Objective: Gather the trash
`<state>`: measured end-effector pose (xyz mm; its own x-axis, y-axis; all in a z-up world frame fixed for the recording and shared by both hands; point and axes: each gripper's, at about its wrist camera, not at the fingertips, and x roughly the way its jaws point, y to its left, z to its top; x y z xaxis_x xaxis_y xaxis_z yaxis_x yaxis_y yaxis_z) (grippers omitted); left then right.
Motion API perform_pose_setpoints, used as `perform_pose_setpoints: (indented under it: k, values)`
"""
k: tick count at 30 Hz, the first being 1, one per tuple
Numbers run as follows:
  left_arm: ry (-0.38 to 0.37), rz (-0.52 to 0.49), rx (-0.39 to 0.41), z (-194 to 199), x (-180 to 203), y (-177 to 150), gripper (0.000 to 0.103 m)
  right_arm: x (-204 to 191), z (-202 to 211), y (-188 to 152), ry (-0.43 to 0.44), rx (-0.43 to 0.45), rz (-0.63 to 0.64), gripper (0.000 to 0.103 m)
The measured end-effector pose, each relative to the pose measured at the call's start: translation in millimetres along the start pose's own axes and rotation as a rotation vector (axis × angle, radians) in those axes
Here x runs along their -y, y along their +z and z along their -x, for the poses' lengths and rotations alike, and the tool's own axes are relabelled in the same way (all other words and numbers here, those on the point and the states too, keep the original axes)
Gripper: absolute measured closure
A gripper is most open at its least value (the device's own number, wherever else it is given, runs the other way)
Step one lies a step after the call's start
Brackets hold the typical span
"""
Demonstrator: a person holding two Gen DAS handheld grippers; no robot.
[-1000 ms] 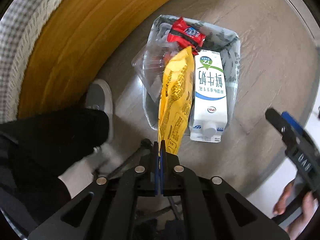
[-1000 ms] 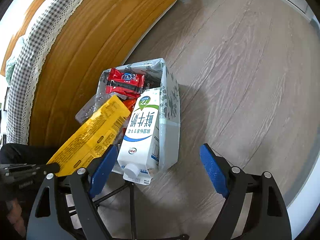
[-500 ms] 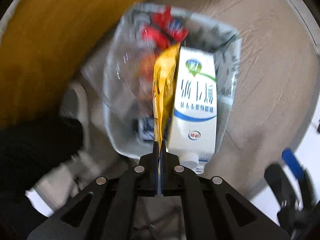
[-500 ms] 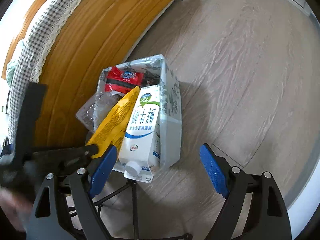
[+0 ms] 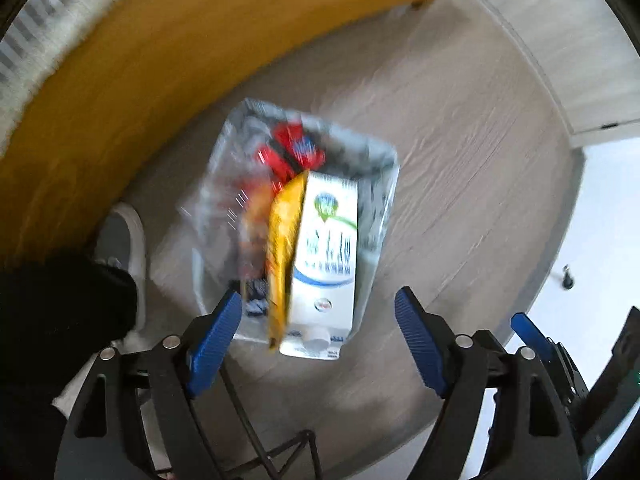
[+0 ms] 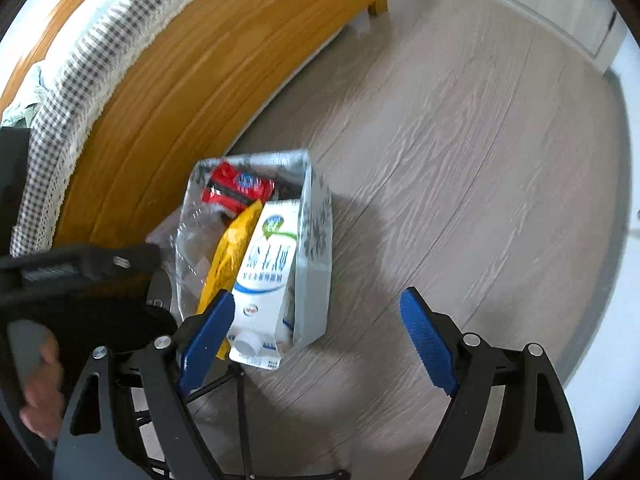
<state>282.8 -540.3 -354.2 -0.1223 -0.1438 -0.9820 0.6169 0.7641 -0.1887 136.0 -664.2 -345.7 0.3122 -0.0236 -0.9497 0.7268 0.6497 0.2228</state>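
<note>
A patterned grey trash bag stands open on the wood floor beside the bed. In it stand a white milk carton, a yellow snack wrapper wedged beside the carton, a red wrapper and clear plastic. My left gripper hangs above the bag, its jaws opening, blue pads wide apart and touching nothing; the yellow wrapper lies free below them. My right gripper is open above the bag's near end, holding nothing.
The wooden bed frame with a checked cover runs along the left. A person's dark trouser leg and grey shoe stand left of the bag. A hand holds the left gripper's body. Bare wood floor spreads to the right.
My left gripper has opened and let go of the yellow wrapper, which now rests in the bag beside the carton. Both grippers have risen, so the bag looks smaller.
</note>
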Motion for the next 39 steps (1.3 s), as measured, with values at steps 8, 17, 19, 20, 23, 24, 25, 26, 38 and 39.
perform_pose_setpoints:
  k: [8, 17, 19, 20, 23, 24, 25, 26, 38, 39]
  values:
    - [-0.036, -0.057, 0.171, 104, -52, 9, 0.021, -49, 51, 19, -0.132, 0.055, 0.13, 0.022]
    - [0.002, -0.041, 0.465, 239, -180, -3, 0.014, -159, 97, 67, -0.179, 0.174, 0.269, 0.022]
    - [0.024, 0.016, 0.516, 268, -221, -5, 0.012, -204, 103, 77, -0.148, 0.209, 0.324, 0.022]
    - [0.036, 0.062, 0.541, 284, -246, -7, 0.011, -228, 106, 81, -0.126, 0.226, 0.354, 0.022]
    - [0.046, 0.204, 0.613, 327, -322, -17, 0.01, -298, 110, 91, -0.065, 0.259, 0.449, 0.022]
    - [0.054, 0.245, 0.635, 339, -345, -21, 0.01, -322, 111, 93, -0.047, 0.268, 0.478, 0.022]
    - [0.063, 0.304, 0.67, 356, -379, -28, 0.01, -350, 110, 95, -0.026, 0.277, 0.509, 0.022]
    - [0.069, 0.338, 0.691, 365, -396, -34, 0.01, -376, 111, 97, -0.011, 0.286, 0.533, 0.022]
    - [0.423, 0.471, 0.995, 472, -570, -81, 0.007, -635, 146, 107, 0.186, 0.496, 0.781, 0.022]
    - [0.463, 0.47, 1.013, 476, -578, -80, 0.007, -650, 144, 109, 0.2, 0.501, 0.782, 0.022]
